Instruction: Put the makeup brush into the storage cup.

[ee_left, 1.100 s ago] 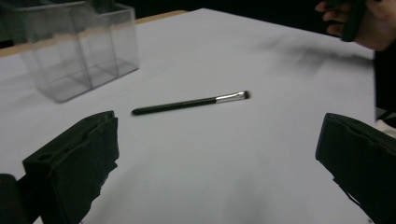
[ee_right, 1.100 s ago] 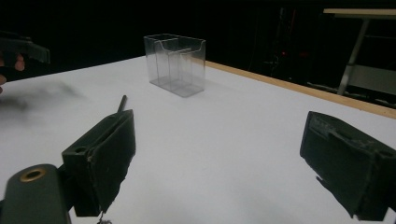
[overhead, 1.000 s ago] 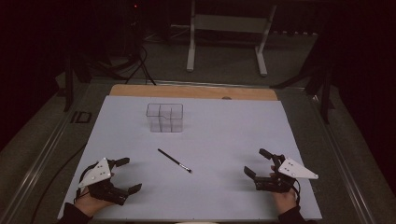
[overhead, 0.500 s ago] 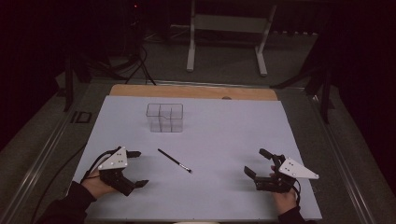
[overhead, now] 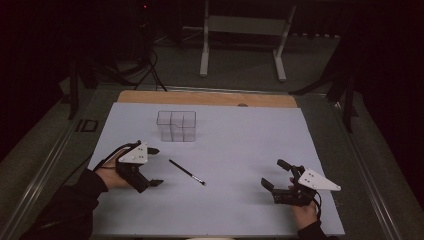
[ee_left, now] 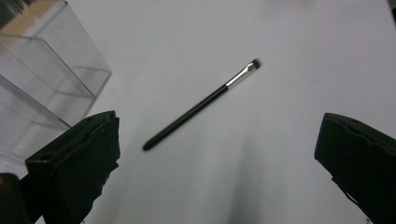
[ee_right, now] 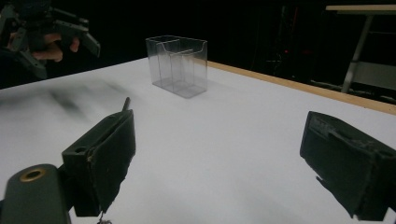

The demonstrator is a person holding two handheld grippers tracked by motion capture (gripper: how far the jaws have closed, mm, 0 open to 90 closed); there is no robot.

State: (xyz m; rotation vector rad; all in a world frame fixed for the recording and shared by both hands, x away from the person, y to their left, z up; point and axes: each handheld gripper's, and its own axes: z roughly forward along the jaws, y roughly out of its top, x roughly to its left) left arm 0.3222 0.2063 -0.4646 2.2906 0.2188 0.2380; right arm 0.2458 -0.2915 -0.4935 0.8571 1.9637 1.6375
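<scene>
A thin black brush [overhead: 186, 172] with a silver ferrule lies flat on the white table sheet [overhead: 240, 140], its bristle end pointing to the near right. My left gripper [overhead: 156, 166] hovers just left of it, open, jaws facing the brush. In the left gripper view the brush [ee_left: 201, 105] lies between and ahead of the empty jaws of the left gripper [ee_left: 219, 130]. My right gripper [overhead: 272, 173] rests open at the near right, holding nothing. The right gripper [ee_right: 219, 135] looks across at a clear plastic divided box [ee_right: 177, 65].
The clear box [overhead: 176, 125] stands upright behind the brush, near the sheet's far left; its corner [ee_left: 42, 79] is close to the left jaw. A wooden table edge [overhead: 205, 97] runs along the back. A metal stand [overhead: 242, 40] is on the floor beyond.
My left gripper has lifted and moved forward and to the right, closing in on the brush. The right gripper, the brush and the box have stayed put.
</scene>
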